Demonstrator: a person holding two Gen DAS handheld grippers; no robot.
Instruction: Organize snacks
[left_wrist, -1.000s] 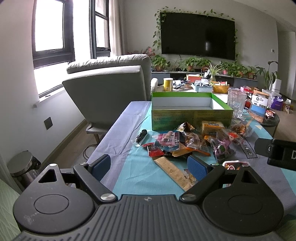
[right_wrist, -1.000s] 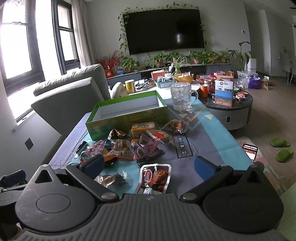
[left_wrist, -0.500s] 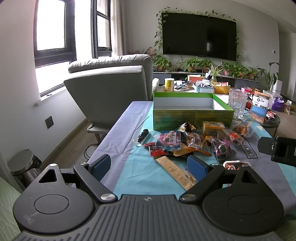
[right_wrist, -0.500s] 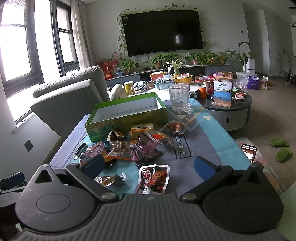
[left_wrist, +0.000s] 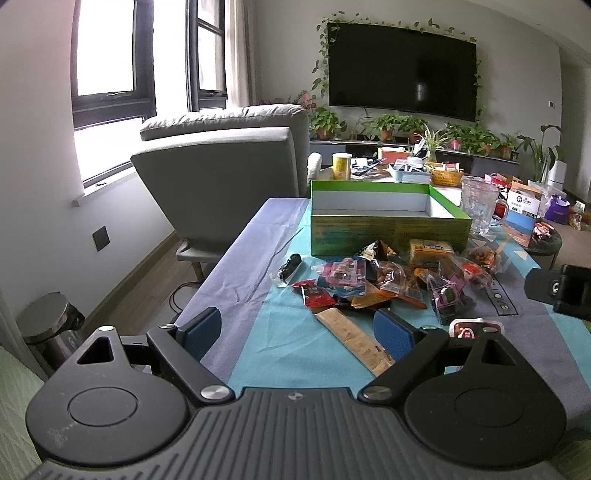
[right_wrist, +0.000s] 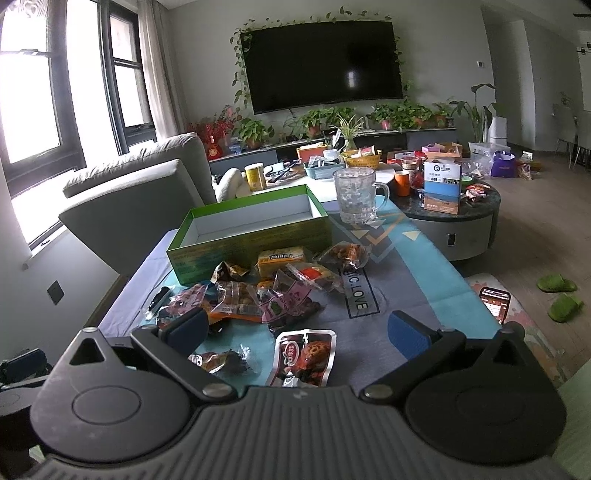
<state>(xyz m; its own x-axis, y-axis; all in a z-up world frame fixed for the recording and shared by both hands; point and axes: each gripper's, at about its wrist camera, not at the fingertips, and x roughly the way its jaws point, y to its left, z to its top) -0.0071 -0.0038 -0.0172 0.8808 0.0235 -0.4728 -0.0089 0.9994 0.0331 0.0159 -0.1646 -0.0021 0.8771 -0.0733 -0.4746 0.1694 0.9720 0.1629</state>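
An empty green box (left_wrist: 384, 218) stands at the far side of the table; it also shows in the right wrist view (right_wrist: 251, 232). A heap of wrapped snacks (left_wrist: 384, 280) lies in front of it, seen too in the right wrist view (right_wrist: 266, 291). A long tan bar (left_wrist: 351, 339) lies nearest my left gripper (left_wrist: 295, 332), which is open and empty above the near table edge. My right gripper (right_wrist: 295, 328) is open and empty, held over a red-and-silver snack pack (right_wrist: 303, 356) and a small dark packet (right_wrist: 221, 362).
A clear glass mug (right_wrist: 356, 195) stands right of the box. A grey armchair (left_wrist: 229, 173) is behind the table on the left. A round side table (right_wrist: 458, 218) with clutter is at the right. A bin (left_wrist: 51, 325) stands on the floor at left.
Both grippers have drawn slightly back and up from the table; the view has shifted a little. Both stay open and nothing was taken hold of.
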